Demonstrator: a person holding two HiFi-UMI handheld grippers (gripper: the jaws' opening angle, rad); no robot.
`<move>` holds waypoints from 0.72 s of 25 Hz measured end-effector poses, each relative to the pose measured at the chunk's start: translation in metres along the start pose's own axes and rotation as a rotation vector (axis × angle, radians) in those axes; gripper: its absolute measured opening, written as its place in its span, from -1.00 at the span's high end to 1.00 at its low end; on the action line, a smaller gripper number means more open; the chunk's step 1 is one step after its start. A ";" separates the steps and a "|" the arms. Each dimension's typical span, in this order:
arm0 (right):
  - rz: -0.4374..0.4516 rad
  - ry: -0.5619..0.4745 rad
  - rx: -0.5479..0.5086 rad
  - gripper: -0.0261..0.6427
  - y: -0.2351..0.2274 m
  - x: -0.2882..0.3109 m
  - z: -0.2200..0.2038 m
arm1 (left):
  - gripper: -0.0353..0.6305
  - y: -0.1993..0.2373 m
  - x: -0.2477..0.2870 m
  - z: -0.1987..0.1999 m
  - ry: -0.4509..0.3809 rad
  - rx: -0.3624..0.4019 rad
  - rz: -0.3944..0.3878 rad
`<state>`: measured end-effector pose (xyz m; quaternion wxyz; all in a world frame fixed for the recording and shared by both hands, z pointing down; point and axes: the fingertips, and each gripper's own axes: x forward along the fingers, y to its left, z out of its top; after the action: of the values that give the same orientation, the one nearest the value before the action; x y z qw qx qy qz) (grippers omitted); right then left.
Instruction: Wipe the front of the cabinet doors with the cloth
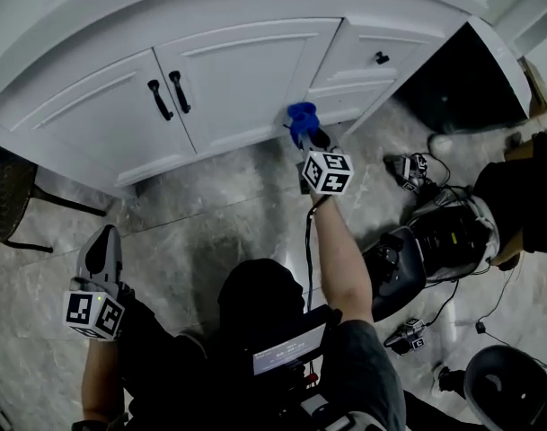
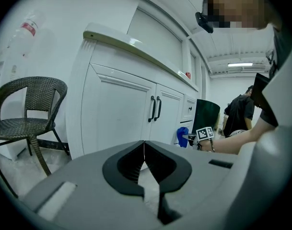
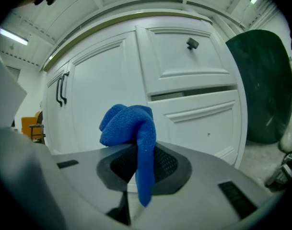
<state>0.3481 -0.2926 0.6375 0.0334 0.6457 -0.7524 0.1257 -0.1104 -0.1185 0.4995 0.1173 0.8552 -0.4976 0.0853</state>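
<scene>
Cloth (image 3: 131, 133), blue and bunched, is pinched between the jaws of the right gripper (image 1: 306, 136), up at the lower corner of the right-hand cabinet door (image 1: 246, 79), beside the drawers (image 1: 367, 65). Left gripper (image 1: 103, 257) hangs well apart over the floor (image 1: 210, 223), its jaws pressed together on nothing.

The cloth (image 3: 131, 128) is bright blue against white cabinet doors (image 1: 246, 79) with black handles (image 1: 180, 92). The floor (image 1: 237, 223) is grey, seemingly marble-veined, and the chair (image 2: 18, 127) is dark woven wicker.
</scene>
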 end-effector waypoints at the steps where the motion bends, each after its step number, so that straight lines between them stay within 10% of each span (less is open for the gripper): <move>1: 0.023 -0.005 -0.009 0.77 0.013 -0.001 0.004 | 0.88 0.000 0.001 0.001 -0.006 -0.009 -0.008; 18: 0.479 0.063 0.052 0.77 0.278 0.052 -0.057 | 0.88 0.070 -0.053 -0.008 -0.018 -0.118 0.136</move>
<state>0.0612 -0.2924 0.6627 0.0094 0.4453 -0.8792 0.1692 -0.1975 -0.1059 0.5015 0.1568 0.8119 -0.5596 0.0561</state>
